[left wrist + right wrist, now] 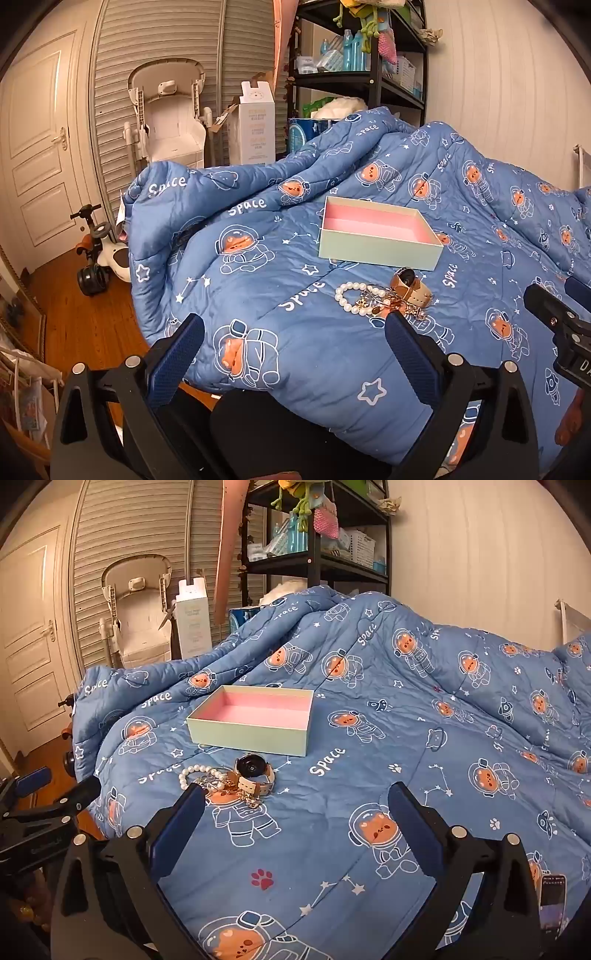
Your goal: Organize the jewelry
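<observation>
Left wrist view: the left gripper (293, 334) hangs with jaws spread wide and empty above the quilt (280, 350) near its front edge. A pearl bracelet (352, 297), tangled chains and a watch (408, 282) lie just ahead, the open box (380, 248) beyond them.

Right wrist view: the right gripper (295, 803) is likewise wide apart, holding nothing, with the jewelry pile (227, 781) at its left finger. Best to single out one piece, probably the watch (253, 770), pinching its strap so the chains stay behind.
</observation>
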Motion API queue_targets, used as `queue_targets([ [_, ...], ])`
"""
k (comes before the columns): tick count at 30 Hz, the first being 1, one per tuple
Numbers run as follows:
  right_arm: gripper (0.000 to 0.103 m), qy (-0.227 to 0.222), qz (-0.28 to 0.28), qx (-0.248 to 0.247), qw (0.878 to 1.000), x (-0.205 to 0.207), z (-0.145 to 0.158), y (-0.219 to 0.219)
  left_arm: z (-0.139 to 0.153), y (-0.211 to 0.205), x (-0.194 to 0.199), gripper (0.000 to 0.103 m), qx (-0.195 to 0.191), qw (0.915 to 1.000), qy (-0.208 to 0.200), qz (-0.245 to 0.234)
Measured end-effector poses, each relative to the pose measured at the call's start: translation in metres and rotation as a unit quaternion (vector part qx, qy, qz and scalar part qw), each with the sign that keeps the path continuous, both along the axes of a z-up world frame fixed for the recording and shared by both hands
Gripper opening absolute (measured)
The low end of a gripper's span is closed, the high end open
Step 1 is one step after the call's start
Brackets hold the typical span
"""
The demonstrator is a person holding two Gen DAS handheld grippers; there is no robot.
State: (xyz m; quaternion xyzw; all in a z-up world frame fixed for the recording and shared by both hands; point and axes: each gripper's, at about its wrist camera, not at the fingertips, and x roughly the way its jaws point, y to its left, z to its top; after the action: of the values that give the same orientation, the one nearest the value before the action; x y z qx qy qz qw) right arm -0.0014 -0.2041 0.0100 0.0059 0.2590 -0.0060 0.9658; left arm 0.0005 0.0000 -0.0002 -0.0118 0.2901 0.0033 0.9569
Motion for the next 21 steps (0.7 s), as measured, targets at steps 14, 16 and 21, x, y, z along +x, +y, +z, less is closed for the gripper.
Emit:
queue_targets([
  [14, 0.098, 0.002, -0.004, -0.01, 1.0, -0.0013, 0.0007, 0.0005, 0.0012, 0.0001, -0.0017, 0.096, 0.0, 1.0, -0.005, 0.001],
  [16, 0.098, 0.003, -0.003, -0.01, 1.0, -0.0009, 0.0004, 0.0003, 0.0016, -0.0003, -0.0022, 0.096, 0.001, 1.0, -0.005, 0.001],
  [21, 0.098, 0.004, -0.003, -0.01, 1.0, -0.0008, 0.0005, 0.0008, 0.0008, 0.0006, -0.001, 0.096, -0.001, 1.0, -0.004, 0.002],
])
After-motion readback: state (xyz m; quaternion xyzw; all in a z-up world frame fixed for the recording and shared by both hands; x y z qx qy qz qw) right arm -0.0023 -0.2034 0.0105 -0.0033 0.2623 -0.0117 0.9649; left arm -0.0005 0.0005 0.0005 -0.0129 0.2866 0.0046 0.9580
